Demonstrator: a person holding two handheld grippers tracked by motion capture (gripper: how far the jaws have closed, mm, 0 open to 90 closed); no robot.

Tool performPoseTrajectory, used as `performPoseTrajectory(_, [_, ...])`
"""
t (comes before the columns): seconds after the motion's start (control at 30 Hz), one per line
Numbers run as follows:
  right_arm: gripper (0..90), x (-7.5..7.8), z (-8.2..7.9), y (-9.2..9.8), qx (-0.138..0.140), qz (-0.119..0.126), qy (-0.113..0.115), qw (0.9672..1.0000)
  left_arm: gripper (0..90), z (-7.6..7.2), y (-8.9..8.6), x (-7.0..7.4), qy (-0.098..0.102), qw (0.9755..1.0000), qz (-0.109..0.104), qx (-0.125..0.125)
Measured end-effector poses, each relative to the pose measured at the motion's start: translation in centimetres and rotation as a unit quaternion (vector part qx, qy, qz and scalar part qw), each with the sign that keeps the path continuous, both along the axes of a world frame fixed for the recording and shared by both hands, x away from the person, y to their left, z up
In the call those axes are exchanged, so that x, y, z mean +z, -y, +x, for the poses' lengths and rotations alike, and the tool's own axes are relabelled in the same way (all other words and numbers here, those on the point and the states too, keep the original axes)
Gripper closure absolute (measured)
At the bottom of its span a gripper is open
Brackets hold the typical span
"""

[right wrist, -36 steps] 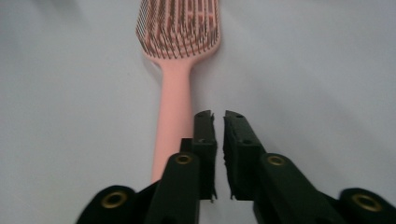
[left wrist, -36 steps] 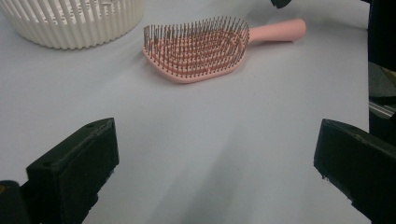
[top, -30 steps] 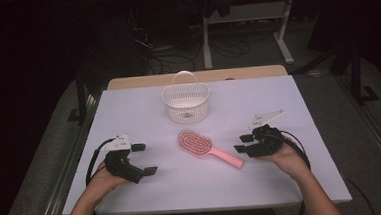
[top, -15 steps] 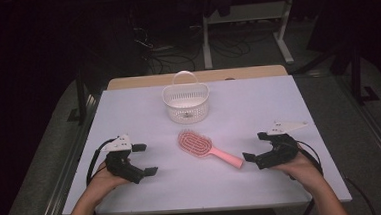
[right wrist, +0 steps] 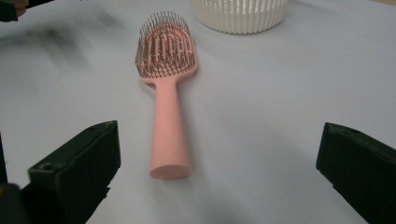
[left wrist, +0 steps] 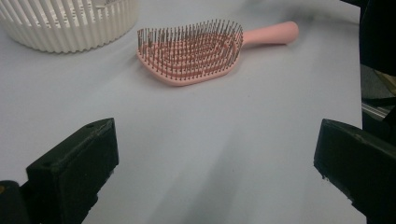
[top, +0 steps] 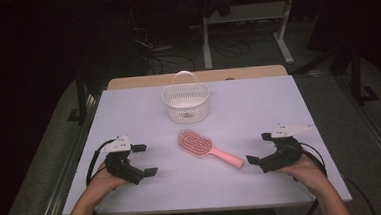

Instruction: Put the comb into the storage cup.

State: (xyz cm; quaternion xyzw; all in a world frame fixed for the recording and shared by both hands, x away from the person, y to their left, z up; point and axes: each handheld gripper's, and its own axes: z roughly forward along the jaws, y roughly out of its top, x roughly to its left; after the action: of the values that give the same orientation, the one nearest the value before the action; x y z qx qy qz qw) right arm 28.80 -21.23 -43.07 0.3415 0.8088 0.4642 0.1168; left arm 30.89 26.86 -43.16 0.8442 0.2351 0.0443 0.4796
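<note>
Right tongs [top: 259, 147], jaws just opened wide and empty, line up on the handle of the pink hairbrush [top: 207, 147] lying mid-tabletop [top: 258, 103] near the basket [top: 186, 101], ready to grasp; left tongs [top: 142, 159] wait open.

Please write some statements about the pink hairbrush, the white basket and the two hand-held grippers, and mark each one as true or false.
1. The pink plastic hairbrush lies inside the white slatted plastic basket. False: it lies on the pale table, in front of the basket.
2. The brush bristles point upward. True.
3. The right hand-held gripper is shut on the brush handle. False: its jaws stand wide open, apart from the handle.
4. The left hand-held gripper is open and holds nothing. True.
5. The brush handle points toward the right hand-held gripper. True.
</note>
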Motion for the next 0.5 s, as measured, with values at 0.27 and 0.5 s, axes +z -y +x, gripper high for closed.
performPoseTrajectory(0.27, [0.0,0.5,-0.1,-0.5,0.008,-0.004,0.006,0.9999,0.0,0.0,-0.3,0.0,-0.001,1.0000,-0.004,0.001])
performPoseTrajectory(0.5, [0.0,0.9,0.3,-1.2,0.016,-0.010,-0.001,0.9998,0.0,0.1,-0.4,0.0,-0.002,0.9999,-0.007,0.009])
